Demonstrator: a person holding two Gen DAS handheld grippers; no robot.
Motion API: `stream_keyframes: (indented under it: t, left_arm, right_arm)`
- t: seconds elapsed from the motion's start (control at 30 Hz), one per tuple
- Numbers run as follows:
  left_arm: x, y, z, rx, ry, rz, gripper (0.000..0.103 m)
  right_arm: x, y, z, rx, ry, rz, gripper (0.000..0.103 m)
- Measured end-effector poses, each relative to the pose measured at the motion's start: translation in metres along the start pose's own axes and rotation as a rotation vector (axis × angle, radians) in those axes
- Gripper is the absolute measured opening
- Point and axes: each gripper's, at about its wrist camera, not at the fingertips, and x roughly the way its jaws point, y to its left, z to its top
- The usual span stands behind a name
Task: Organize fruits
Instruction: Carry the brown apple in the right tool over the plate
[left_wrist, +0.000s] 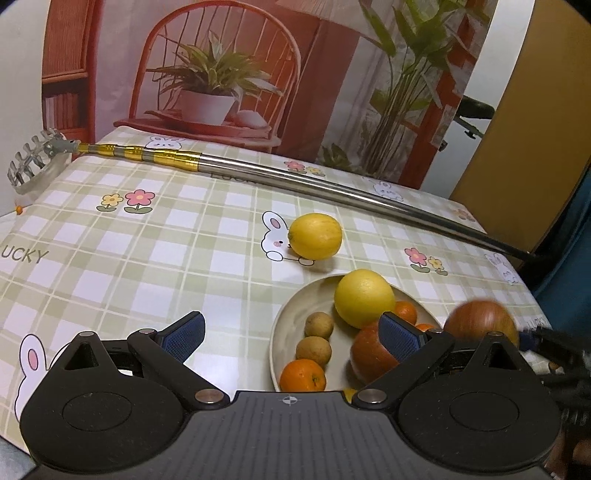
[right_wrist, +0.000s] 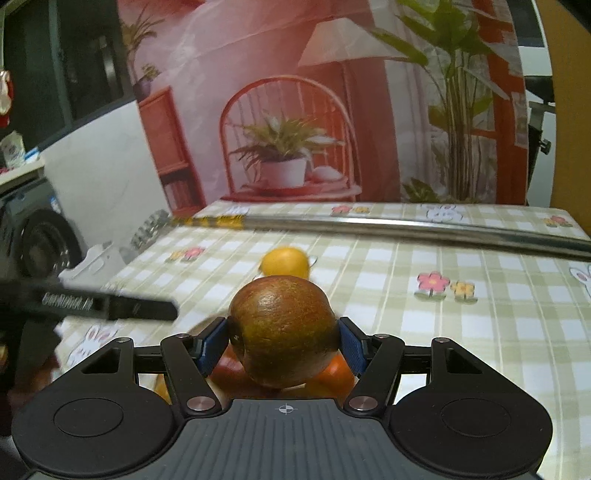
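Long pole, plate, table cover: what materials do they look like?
Long pole: metal, polished; bright streak reflections, gold-coloured telescoping collars near the clawed end.
Plate: likely glazed ceramic or melamine; matte beige, smooth rim, can't tell which.
Table cover: looks like printed vinyl or oilcloth; soft sheen, flat printed check with bunnies.

A reddish-brown apple (right_wrist: 282, 332) is clamped between the blue pads of the right hand-held gripper (right_wrist: 283, 341), raised above the beige plate (left_wrist: 295, 314). The plate holds a large yellow citrus (left_wrist: 364, 302), another red apple (left_wrist: 369, 354), several oranges (left_wrist: 302, 374) and two small brown fruits (left_wrist: 319, 325). One lemon (left_wrist: 315, 236) lies alone on the worktop (left_wrist: 147, 251) just beyond the plate.
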Motion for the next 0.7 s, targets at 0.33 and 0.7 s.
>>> stream_keyframes:
  t: [0.33, 0.7]
  left_arm:
    - [-0.015, -0.001, -0.008, -0.003, -0.02, -0.016, 0.101]
    - [-0.012, -0.001, -0.008, -0.002, -0.019, -0.018, 0.101]
  right_arm:
    - [-0.007, 0.028, -0.028, -0.018, 0.123, 0.033, 0.06]
    - [0.008, 0.025, -0.032, -0.023, 0.168, 0.017, 0.06]
